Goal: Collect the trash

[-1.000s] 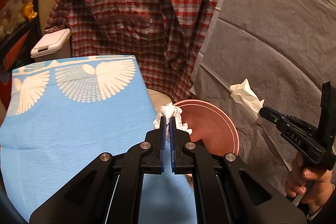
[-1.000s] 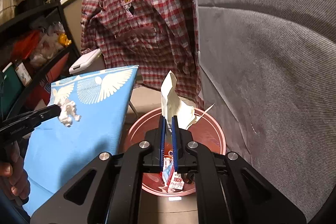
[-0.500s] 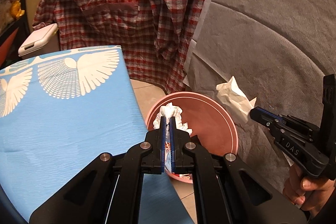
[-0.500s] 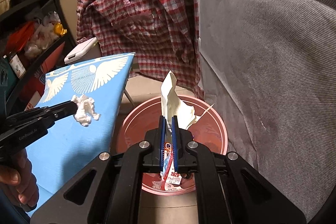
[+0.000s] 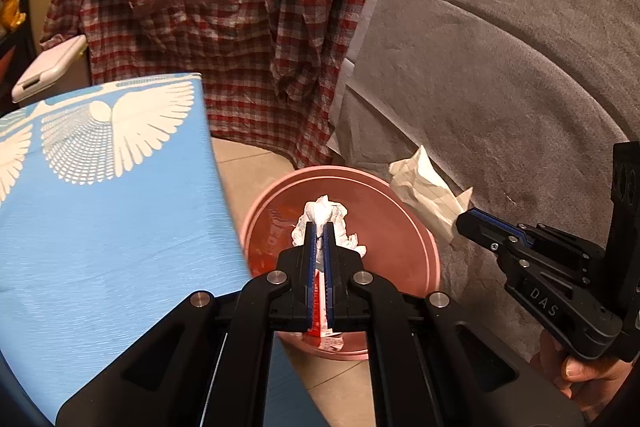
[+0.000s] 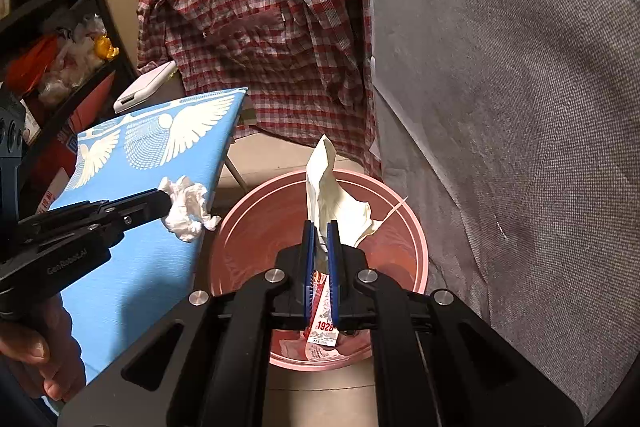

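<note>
In the left wrist view our left gripper [image 5: 319,227] sits at lower centre, its jaws clamped on a crumpled white tissue [image 5: 326,217] that pokes out past the fingertips, over the pink bin [image 5: 416,227]. A red-and-white carton [image 5: 320,331] lies at the bottom of that bin. At the right edge of this frame our right gripper [image 5: 466,221] pinches a creased cream paper wrapper [image 5: 424,189], which shows against the grey sofa [image 5: 500,67].

In the right wrist view our right gripper [image 6: 320,227] is at lower centre, closed on the same wrapper [image 6: 326,187], which stands up above the bin [image 6: 416,227]. Our left gripper [image 6: 166,203] enters from the left edge with the tissue [image 6: 188,207] at the bin's left rim, beside the blue winged-pattern board [image 6: 132,247]. A red plaid shirt [image 6: 256,27] hangs across the upper centre.
</note>
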Demonstrator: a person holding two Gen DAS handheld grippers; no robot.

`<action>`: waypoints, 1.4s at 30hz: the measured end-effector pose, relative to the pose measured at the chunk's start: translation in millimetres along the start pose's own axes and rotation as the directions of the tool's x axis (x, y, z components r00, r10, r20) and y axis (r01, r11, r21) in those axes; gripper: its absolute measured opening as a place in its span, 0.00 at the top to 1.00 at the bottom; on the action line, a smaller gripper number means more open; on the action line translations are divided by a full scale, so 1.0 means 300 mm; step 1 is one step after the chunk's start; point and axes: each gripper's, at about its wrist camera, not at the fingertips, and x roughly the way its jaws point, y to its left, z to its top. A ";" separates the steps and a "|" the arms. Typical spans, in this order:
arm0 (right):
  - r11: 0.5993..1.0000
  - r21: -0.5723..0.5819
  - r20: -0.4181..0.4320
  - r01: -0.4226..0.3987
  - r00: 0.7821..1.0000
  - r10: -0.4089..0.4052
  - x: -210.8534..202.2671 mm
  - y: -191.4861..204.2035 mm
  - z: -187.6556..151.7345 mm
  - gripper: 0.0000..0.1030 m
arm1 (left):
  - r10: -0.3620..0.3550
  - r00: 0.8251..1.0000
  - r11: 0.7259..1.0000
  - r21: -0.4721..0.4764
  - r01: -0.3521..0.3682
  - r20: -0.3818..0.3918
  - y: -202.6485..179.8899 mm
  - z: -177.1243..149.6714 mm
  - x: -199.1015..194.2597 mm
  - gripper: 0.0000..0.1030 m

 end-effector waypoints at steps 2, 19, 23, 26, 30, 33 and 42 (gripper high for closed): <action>1.000 0.004 -0.010 0.011 1.000 -0.011 0.005 -0.007 -0.002 0.88 | -0.015 1.000 1.000 0.004 0.015 -0.017 -0.010 0.001 0.015 0.95; 0.996 -0.030 0.090 0.083 0.993 -0.080 -0.158 0.013 -0.014 0.49 | 0.014 0.997 1.000 0.014 -0.015 0.074 0.000 -0.019 -0.196 0.79; 0.992 -0.047 0.139 0.116 0.984 -0.109 -0.240 0.033 -0.031 0.39 | 0.031 0.993 0.999 0.041 -0.036 0.115 -0.008 -0.055 -0.304 0.67; 0.991 -0.040 0.164 0.129 0.979 -0.121 -0.307 0.041 -0.056 0.34 | 0.039 0.989 0.997 0.054 -0.047 0.139 -0.008 -0.083 -0.371 0.64; 0.992 -0.014 0.195 0.124 0.974 -0.119 -0.393 0.050 -0.098 0.25 | 0.056 0.982 0.997 0.043 -0.065 0.180 0.008 -0.145 -0.464 0.51; 0.993 0.005 0.209 0.120 0.971 -0.119 -0.454 0.053 -0.145 0.17 | 0.089 0.978 0.995 0.029 -0.096 0.189 0.015 -0.200 -0.509 0.44; 0.984 -0.006 0.275 0.179 0.946 -0.170 -0.606 0.083 -0.269 0.05 | 0.133 0.957 0.988 -0.108 -0.109 0.256 -0.024 -0.386 -0.640 0.17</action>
